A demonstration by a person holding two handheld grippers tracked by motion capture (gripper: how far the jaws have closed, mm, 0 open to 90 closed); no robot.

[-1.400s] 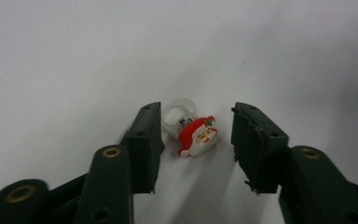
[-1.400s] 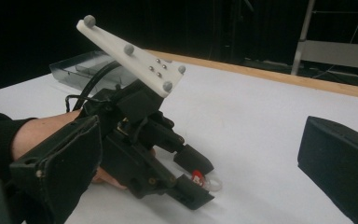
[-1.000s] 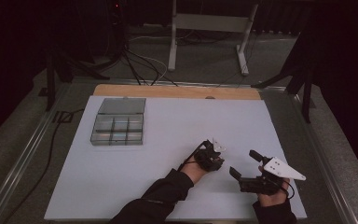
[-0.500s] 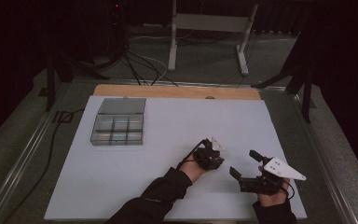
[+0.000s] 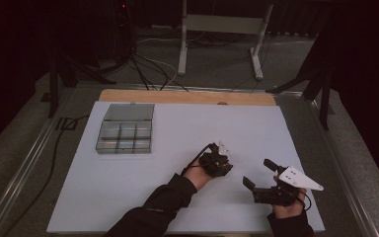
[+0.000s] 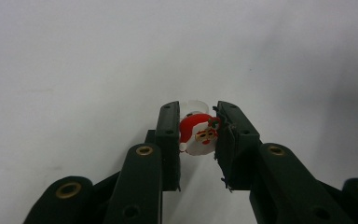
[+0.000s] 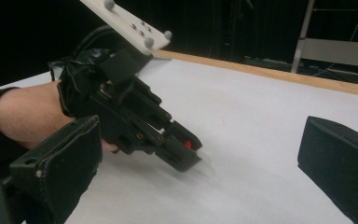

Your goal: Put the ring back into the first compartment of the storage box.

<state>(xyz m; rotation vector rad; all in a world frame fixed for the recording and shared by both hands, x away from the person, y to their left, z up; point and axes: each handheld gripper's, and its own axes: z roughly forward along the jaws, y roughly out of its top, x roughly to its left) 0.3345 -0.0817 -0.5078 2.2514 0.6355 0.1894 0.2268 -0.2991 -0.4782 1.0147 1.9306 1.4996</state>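
Table (image 5: 128,197): white sheet across the whole working surface, with a bare wooden strip (image 5: 177,97) along the far edge and metal rails at the sides. Floor beyond: dark, with loose cables (image 5: 143,69) and a pale metal stand (image 5: 222,24). Compartment box (image 5: 125,129): clear plastic, lid swung back flat on the far side, six small cells in two rows, set on the far left part of the sheet, well apart from both hands. Right gripper (image 5: 259,174): held low over the near right part of the table, grey three-cornered plate on top, jaws spread wide with nothing between them; in the right gripper view its two black pads (image 7: 60,168) stand far apart at the picture's edges. Left gripper (image 5: 222,160): near the middle of the sheet, just left of the right gripper, tilted nose-down to the surface; jaws drawn narrow and clamped on a Santa ring. Santa ring (image 6: 199,134): small red-and-white Santa face on a clear band, pinched between the two pads (image 6: 168,135) at the jaw tips, close above the white sheet; seen from the right gripper view as a red speck (image 7: 187,144) at the tips.
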